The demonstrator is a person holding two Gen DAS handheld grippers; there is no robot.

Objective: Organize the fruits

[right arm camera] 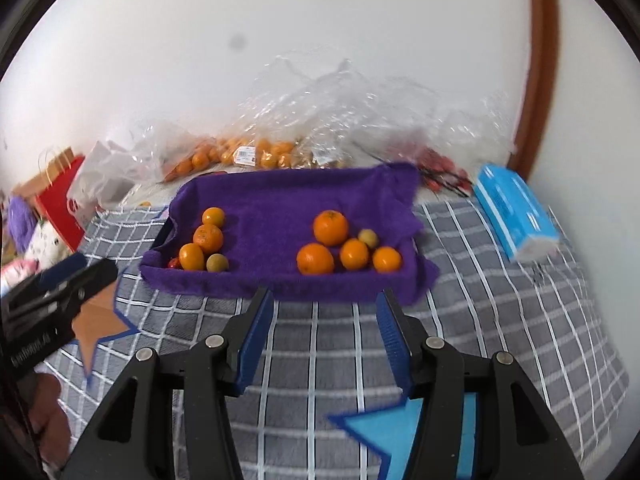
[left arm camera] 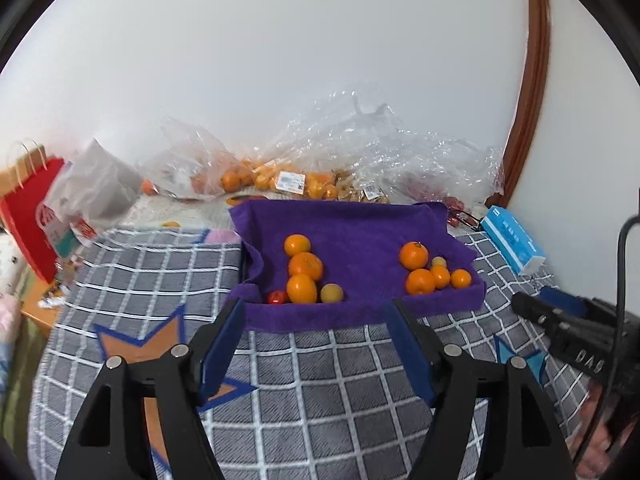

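Left wrist view: the left tongs [left arm camera: 316, 312] hang above the gray checked blanket [left arm camera: 320, 400]. Their two blue fingers stand wide apart and hold nothing.

At ten o'clock sits a red paper bag [left arm camera: 28, 216]. Next to it is a white plastic bag [left arm camera: 92, 188]. At twelve o'clock lie clear bags of oranges [left arm camera: 280, 178] by the white wall [left arm camera: 280, 60].

Just past the fingers is the purple tray [left arm camera: 360, 224]. On its left side there is a little heap: three oranges [left arm camera: 305, 266], one small red fruit [left arm camera: 277, 297] and one pale yellow fruit [left arm camera: 331, 293], all touching. On its right side is a second heap [left arm camera: 420, 280] of four oranges and one pale fruit.

At two o'clock a blue tissue pack [left arm camera: 512, 240] lies near the tray. At three o'clock the right tongs [left arm camera: 560, 312] poke in from the side.

Right wrist view: the right tongs [right arm camera: 324, 304] are also wide open and hold nothing. They float above the blanket, just before the tray. This view is a bit blurry.
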